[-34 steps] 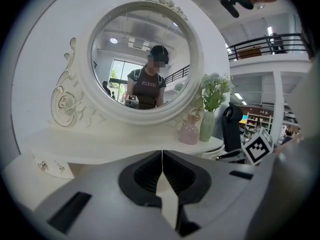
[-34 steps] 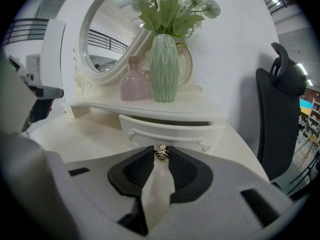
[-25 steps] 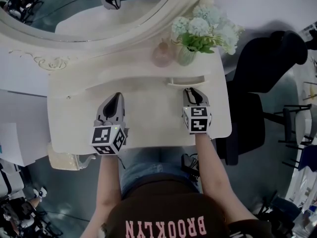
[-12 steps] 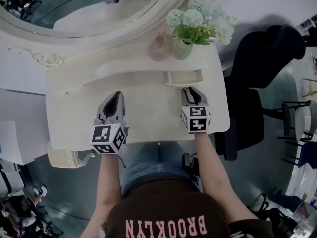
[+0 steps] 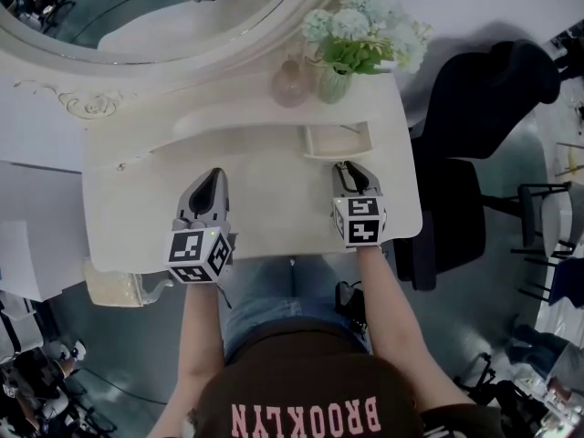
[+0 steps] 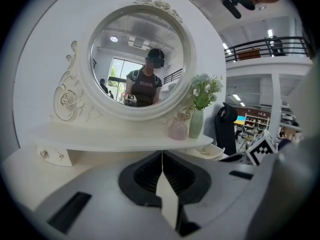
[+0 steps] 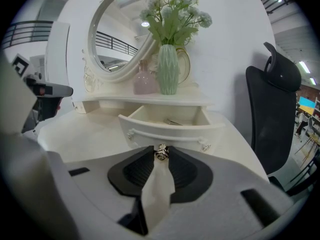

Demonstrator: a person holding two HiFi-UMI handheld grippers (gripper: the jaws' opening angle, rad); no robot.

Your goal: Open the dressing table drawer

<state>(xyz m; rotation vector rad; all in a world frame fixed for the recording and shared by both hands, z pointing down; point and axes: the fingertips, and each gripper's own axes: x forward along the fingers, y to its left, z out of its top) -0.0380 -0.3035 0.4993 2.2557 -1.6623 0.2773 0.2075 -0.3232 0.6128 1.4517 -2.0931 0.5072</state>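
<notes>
The cream dressing table (image 5: 137,217) has a small drawer (image 5: 338,140) under its right shelf, pulled partly out. In the right gripper view the drawer (image 7: 167,124) shows a small thing lying inside. My right gripper (image 5: 349,173) is shut on the drawer's metal knob (image 7: 161,153), which sits pinched between the pads. My left gripper (image 5: 208,192) rests over the tabletop to the left, jaws closed with nothing between them (image 6: 161,169).
A vase of pale flowers (image 5: 351,35) and a pink bottle (image 5: 289,88) stand on the shelf above the drawer. The oval mirror (image 5: 137,7) is behind. A black chair (image 5: 474,153) stands to the right. A second small drawer (image 6: 50,155) sits at the shelf's left.
The right gripper has drawn back toward me with the knob, and the drawer has slid further out. The left gripper has stayed in place.
</notes>
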